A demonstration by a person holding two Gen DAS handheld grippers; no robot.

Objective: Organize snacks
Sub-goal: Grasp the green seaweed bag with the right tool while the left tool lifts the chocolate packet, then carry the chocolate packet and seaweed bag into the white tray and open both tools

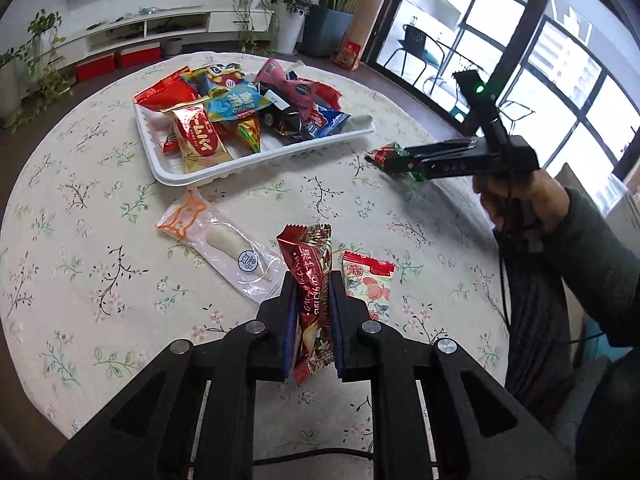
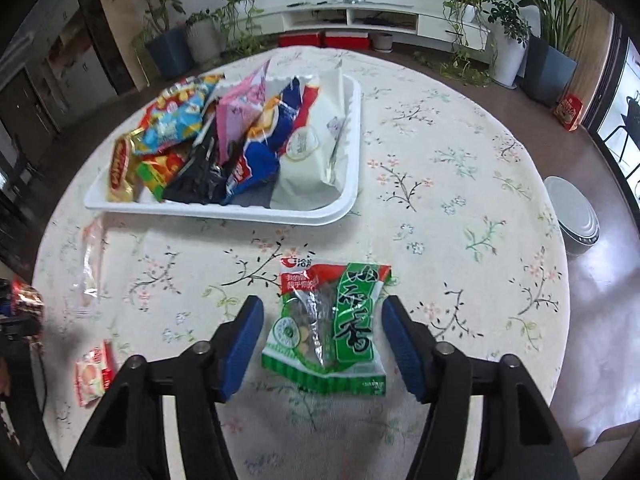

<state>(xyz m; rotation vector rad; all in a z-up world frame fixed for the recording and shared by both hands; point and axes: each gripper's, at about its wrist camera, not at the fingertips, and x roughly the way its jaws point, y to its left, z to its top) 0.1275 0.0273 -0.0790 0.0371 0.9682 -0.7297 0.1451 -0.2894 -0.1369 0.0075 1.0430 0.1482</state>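
My left gripper [image 1: 314,304] is shut on a dark red snack packet [image 1: 310,280], held upright above the table. A white tray [image 1: 256,156] heaped with several snack bags lies beyond it. My right gripper [image 2: 322,340] is open, its blue pads standing apart on either side of a green-and-red snack packet [image 2: 332,324] that lies flat on the tablecloth. In the left wrist view that gripper [image 1: 396,158] hovers over the same green packet [image 1: 382,154] at the right. Loose on the cloth lie a clear packet with an orange top [image 1: 216,240] and a small strawberry-print packet [image 1: 368,284].
The round table [image 2: 460,200] has a floral cloth. The tray [image 2: 224,210] lies left of centre in the right wrist view, with the strawberry-print packet [image 2: 94,372] at the lower left. A person's hand and grey sleeve [image 1: 560,240] hold the right gripper. A white bin [image 2: 572,216] stands on the floor.
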